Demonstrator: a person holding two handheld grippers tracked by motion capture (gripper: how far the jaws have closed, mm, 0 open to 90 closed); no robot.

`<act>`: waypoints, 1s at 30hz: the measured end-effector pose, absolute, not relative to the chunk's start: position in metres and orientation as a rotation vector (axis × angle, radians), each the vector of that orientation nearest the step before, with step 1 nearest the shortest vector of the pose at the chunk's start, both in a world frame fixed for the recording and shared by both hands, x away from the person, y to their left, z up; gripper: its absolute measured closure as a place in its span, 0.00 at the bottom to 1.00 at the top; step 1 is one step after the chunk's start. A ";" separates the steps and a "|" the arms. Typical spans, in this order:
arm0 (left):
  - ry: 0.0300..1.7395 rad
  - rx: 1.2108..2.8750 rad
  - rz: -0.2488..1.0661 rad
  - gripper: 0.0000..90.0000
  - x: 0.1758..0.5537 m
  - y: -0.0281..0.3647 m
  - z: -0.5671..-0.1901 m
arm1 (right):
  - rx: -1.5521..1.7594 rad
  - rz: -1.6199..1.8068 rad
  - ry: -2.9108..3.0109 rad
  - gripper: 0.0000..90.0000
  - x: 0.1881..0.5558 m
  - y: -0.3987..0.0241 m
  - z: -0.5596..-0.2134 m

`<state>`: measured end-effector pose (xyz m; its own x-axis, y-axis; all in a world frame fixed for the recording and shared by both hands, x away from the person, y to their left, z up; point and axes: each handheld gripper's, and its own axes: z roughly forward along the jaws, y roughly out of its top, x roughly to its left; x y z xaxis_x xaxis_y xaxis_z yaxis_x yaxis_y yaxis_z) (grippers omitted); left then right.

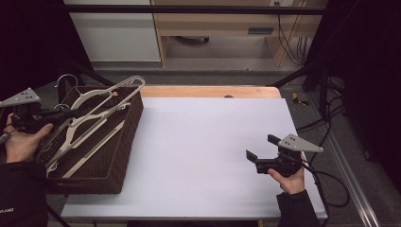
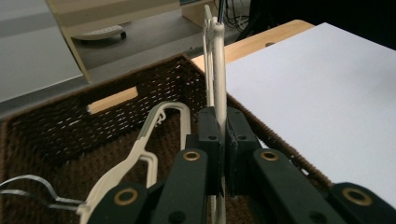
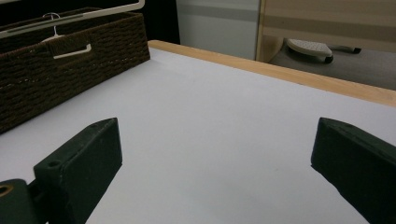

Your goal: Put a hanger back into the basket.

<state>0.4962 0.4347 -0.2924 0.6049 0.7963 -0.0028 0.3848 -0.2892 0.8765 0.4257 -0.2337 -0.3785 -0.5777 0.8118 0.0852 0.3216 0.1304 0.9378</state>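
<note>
**Left gripper clamps a hanger over the basket**

At the table's left edge, the left gripper (image 2: 223, 140) pinches a cream plastic hanger (image 2: 219, 70) edge-on above the brown wicker basket (image 1: 125, 142), where more hangers (image 1: 90, 127) lie. The white table (image 1: 203, 142) spreads between. At right, the right gripper (image 1: 257, 153) hovers with jaws wide, holding nothing.
</note>
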 end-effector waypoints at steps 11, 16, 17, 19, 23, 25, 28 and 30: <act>1.038 1.933 0.540 0.96 0.500 0.458 -0.319 | 1.089 1.447 1.965 0.03 0.426 -0.234 -0.379; 1.091 1.942 0.498 0.96 0.502 0.458 -0.339 | 1.088 1.446 1.967 0.03 0.426 -0.233 -0.379; 1.100 1.942 0.486 0.96 0.502 0.458 -0.343 | 1.091 1.446 1.967 0.03 0.426 -0.233 -0.379; 1.121 1.940 0.461 0.96 0.502 0.456 -0.351 | 1.092 1.444 1.969 0.03 0.426 -0.233 -0.380; 1.165 1.976 0.431 0.96 0.506 0.450 -0.363 | 1.090 1.442 1.973 0.03 0.427 -0.232 -0.380; 1.216 1.979 0.460 0.95 0.506 0.449 -0.367 | 1.092 1.445 1.969 0.03 0.426 -0.233 -0.379; 1.294 1.956 0.508 0.88 0.503 0.449 -0.368 | 1.092 1.450 1.962 0.03 0.426 -0.234 -0.379; 1.326 1.890 0.551 0.78 0.496 0.453 -0.361 | 1.085 1.448 1.969 0.03 0.425 -0.234 -0.379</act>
